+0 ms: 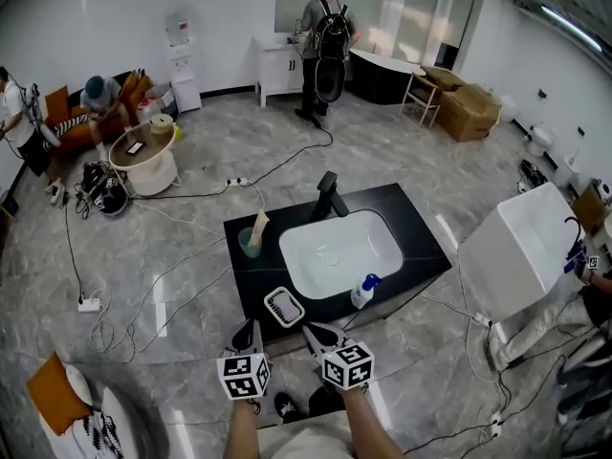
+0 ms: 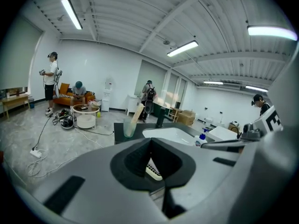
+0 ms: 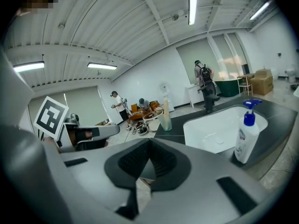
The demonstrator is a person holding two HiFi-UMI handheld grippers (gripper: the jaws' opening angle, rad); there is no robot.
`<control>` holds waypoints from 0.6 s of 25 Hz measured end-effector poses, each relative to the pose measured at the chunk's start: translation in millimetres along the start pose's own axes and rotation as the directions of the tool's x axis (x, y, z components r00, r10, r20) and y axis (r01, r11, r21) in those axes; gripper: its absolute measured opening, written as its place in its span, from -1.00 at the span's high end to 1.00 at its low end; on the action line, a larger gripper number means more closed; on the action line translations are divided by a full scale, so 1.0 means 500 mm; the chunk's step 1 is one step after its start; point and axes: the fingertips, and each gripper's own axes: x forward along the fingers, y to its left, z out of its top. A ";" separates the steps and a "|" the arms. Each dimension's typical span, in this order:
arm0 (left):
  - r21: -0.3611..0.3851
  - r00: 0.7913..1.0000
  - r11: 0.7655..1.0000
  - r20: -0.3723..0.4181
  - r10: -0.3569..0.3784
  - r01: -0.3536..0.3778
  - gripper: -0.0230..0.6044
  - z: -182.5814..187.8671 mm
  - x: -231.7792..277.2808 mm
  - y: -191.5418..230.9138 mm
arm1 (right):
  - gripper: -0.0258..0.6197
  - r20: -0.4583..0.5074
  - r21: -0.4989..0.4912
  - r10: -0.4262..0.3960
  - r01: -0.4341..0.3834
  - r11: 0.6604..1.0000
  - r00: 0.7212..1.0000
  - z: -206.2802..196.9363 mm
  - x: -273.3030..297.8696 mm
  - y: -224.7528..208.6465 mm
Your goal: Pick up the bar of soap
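Black counter (image 1: 421,247) bears a white dish (image 1: 270,302) at its near corner, where the bar of soap (image 1: 285,307) seems to lie; left gripper (image 1: 249,331) and right gripper (image 1: 316,333) hover just short, jaws together on nothing, so this looks like the approach, and one gripper must open before closing on the soap

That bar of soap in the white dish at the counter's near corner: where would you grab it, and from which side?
Across its two long edges, coming down from above. The bar of soap lies flat in the soap dish, whose rim seems to stand up around it and would probably block a level approach.
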 end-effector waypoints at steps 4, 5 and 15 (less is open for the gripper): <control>-0.031 1.000 0.999 -0.016 0.008 -0.009 0.91 -0.018 0.018 0.024 | 0.91 -0.017 -0.089 -0.044 0.042 0.995 0.999 0.008 0.015 -0.009; -0.034 1.000 0.999 -0.019 0.006 -0.006 0.91 -0.020 0.024 0.025 | 0.91 -0.017 -0.087 -0.043 0.041 0.995 0.999 0.013 0.020 -0.012; -0.020 1.000 1.000 0.004 0.011 -0.010 0.91 0.030 0.086 0.062 | 0.91 -0.046 -0.099 -0.022 0.017 0.995 0.999 0.055 0.107 -0.041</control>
